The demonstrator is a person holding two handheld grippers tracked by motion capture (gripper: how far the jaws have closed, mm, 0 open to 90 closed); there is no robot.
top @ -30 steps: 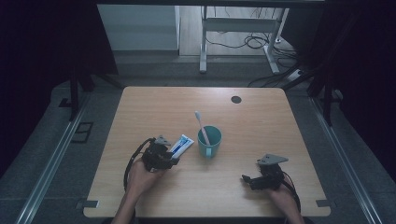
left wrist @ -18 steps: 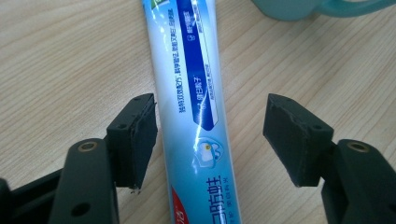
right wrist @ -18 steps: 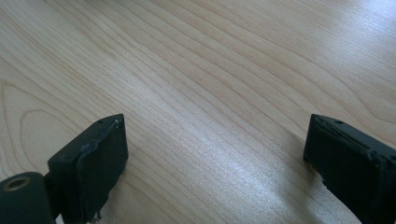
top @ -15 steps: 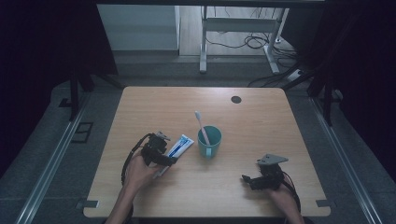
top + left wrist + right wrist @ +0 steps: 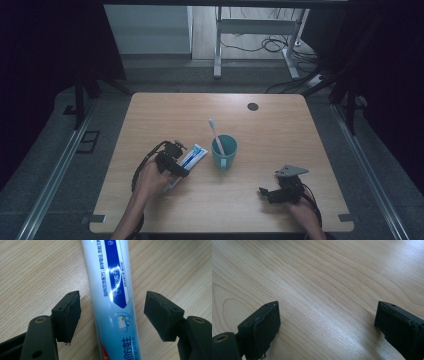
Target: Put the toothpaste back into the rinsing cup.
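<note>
The wooden surface [image 5: 280, 130] carries a teal cup [image 5: 224, 151] with a toothbrush [image 5: 216, 134] leaning in it. Just left of the cup lies the toothpaste tube [image 5: 111, 290] (flat, printing up). The left hand-held gripper [image 5: 112, 315] has just been opening; its jaws straddle the tube without touching. The right hand-held gripper [image 5: 327, 322] rests spread and empty.

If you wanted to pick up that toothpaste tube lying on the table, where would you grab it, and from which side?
Probably across the middle of its body, coming down from above. The toothpaste tube lies flat on the table beside the teal cup, so only its two long edges are free. The left gripper already straddles it, jaws just opened, pads clear of both edges; closing there should pinch its narrow width.
</note>
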